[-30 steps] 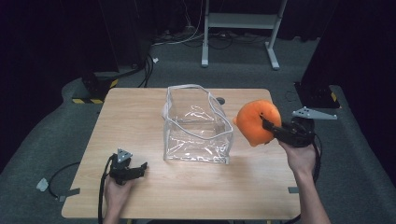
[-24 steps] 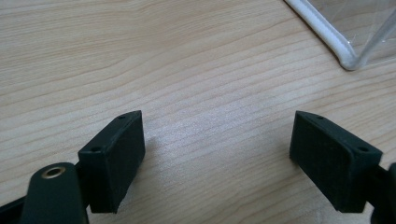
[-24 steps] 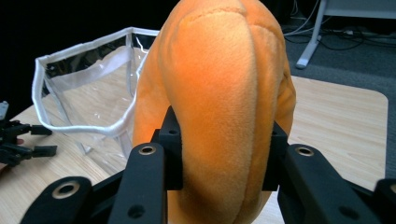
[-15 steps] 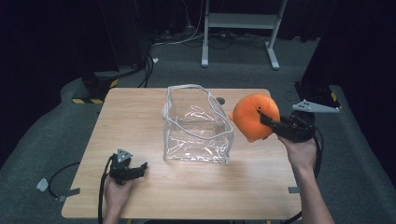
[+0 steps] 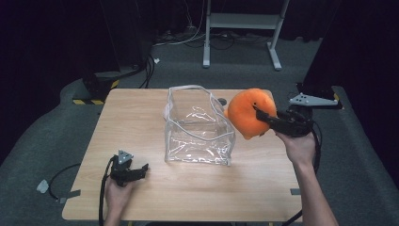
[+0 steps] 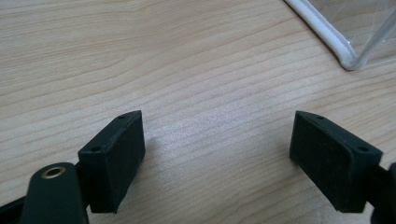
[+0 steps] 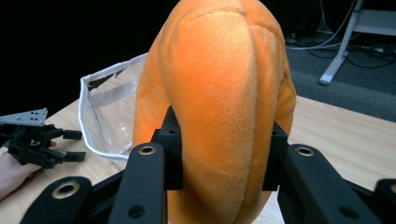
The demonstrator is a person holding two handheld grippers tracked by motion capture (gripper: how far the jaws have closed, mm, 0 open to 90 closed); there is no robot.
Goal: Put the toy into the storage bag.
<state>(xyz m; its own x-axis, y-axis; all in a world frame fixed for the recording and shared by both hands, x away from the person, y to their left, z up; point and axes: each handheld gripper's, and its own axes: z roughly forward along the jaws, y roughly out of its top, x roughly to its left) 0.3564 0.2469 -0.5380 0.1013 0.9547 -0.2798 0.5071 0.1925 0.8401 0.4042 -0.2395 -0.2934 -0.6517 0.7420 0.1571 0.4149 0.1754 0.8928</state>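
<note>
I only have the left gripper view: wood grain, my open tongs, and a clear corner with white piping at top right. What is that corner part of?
Observer: A clear plastic bag with white trim, standing open-topped mid-table.
Operator: Anything in the other hand?
Observer: Yes, the right tongs are clamped on an orange plush toy, one jaw pressing into each side.
Operator: Is the toy in the bag yet?
Observer: No. In the high view it is held above the table, just beside the bag's right rim.
Operator: And where are my tongs relative to the bag?
Observer: The left tongs sit low at the near-left of the table, apart from the bag.
</note>
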